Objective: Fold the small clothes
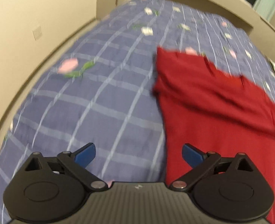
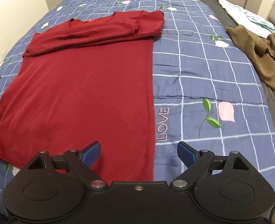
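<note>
While both grippers hang above the bed, neither holds anything. Right gripper (image 2: 138,154): blue-padded fingers (image 2: 91,153) spread wide, straddling the near right edge of the red shirt (image 2: 81,93); left pad over red cloth, right pad over bare quilt (image 2: 202,74). Contact between the pads and the fabric cannot be judged.

Left gripper (image 1: 138,154): fingers (image 1: 86,154) likewise wide apart, empty. Its right pad sits over the shirt's (image 1: 221,121) left side; its left pad is over open quilt (image 1: 81,102). This view is motion-blurred, so fine edges are soft.

Shirt lies flat on the blue checked quilt, hem nearest the right camera, collar (image 2: 89,20) farthest. Right side edge runs straight, near to far, just beside the embroidered word "LOVE" (image 2: 162,124). Left side edge slants outward toward the near hem. A sleeve is folded across the chest, forming a band below the collar; its cuff (image 2: 135,28) ends near the right shoulder.

Open quilt lies to the right of the shirt as far as the mattress edge, and a broad strip lies to its left in the left wrist view. Farther right, well apart from the shirt, a brown garment (image 2: 259,56) lies crumpled at the bed's edge, with a pale printed cloth (image 2: 245,13) beyond it. Beige walls (image 1: 34,18) close off the far side.
</note>
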